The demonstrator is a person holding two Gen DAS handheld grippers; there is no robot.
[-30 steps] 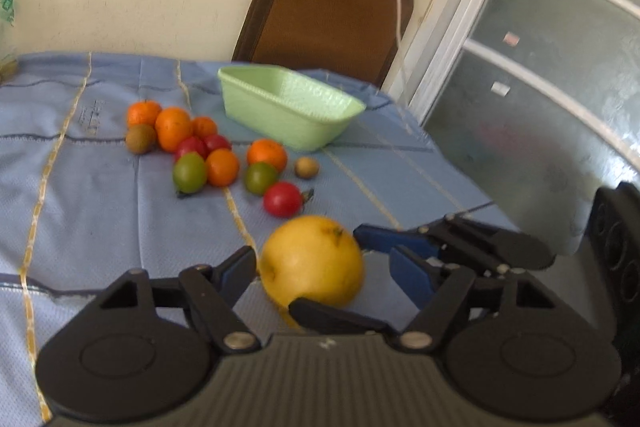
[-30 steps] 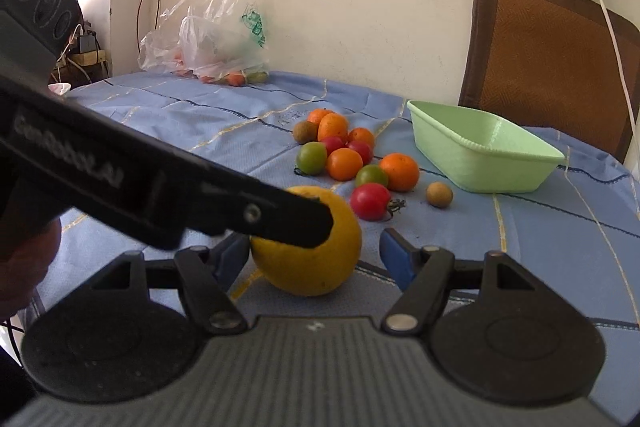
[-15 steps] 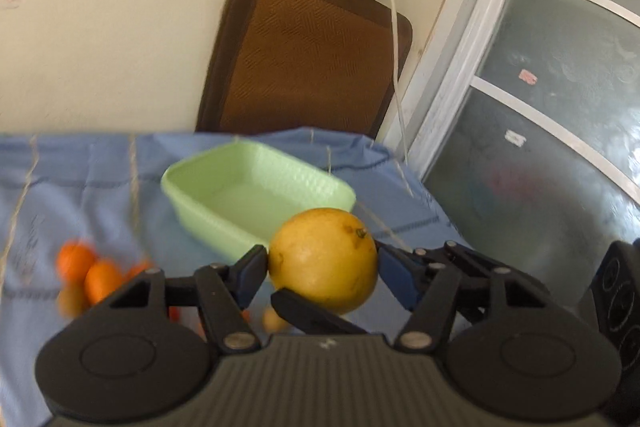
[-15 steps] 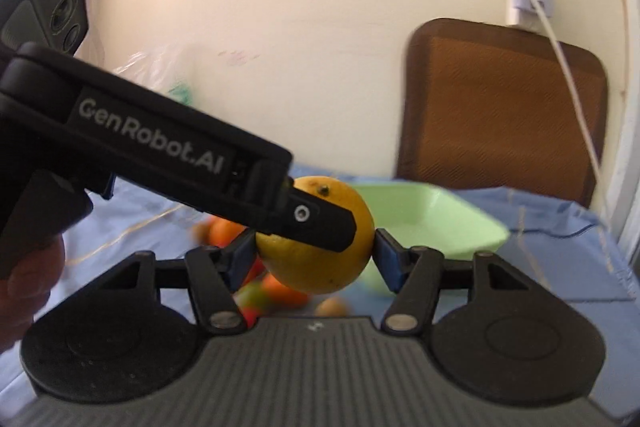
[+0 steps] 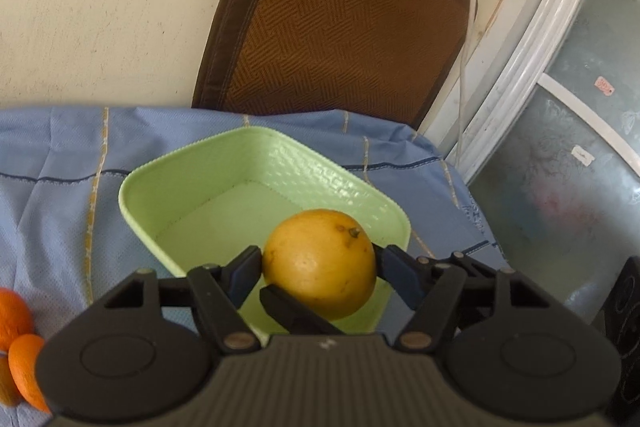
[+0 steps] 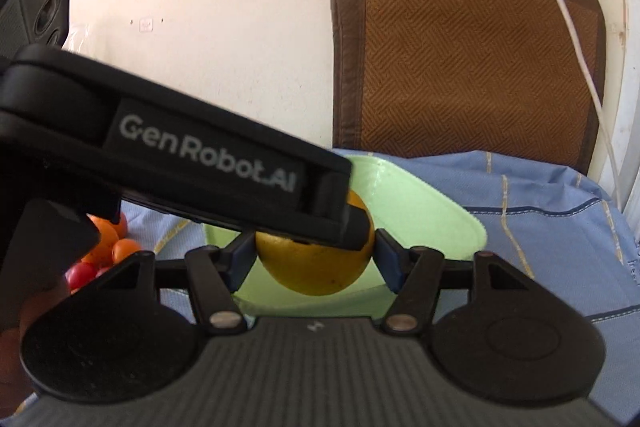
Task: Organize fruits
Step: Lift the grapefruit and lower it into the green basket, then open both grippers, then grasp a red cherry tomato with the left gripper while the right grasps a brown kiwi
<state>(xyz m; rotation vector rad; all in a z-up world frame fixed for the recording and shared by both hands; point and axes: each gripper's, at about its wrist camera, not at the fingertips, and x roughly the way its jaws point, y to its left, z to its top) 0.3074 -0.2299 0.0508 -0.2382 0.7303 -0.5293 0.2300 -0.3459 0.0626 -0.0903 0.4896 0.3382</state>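
Note:
A large yellow citrus fruit [image 5: 320, 263] hangs in the air over the near right part of the pale green basket [image 5: 168, 179], which holds nothing. Both grippers grip it crosswise. My left gripper [image 5: 320, 259] has a blue pad on each side of the fruit; its jaws are opening, with the pads still against the skin. My right gripper [image 6: 314, 255] also presses its pads on the fruit [image 6: 316, 279], above the basket [image 6: 432, 203]. One left finger [image 6: 224, 163] crosses over the fruit's top. A right finger [image 5: 296, 311] lies under the fruit.
Small oranges [image 5: 16, 339] and red tomatoes [image 6: 80, 273] lie on the blue cloth left of the basket. A brown chair back [image 5: 340, 15] stands behind the table. A glass door [image 5: 580, 187] and a white cable [image 6: 560, 7] are on the right. A hand [image 6: 12, 367] holds the left gripper.
The yellow fruit has left the cloth, lifted between both grippers, and has been carried forward from in front of the small fruits to above the green basket.

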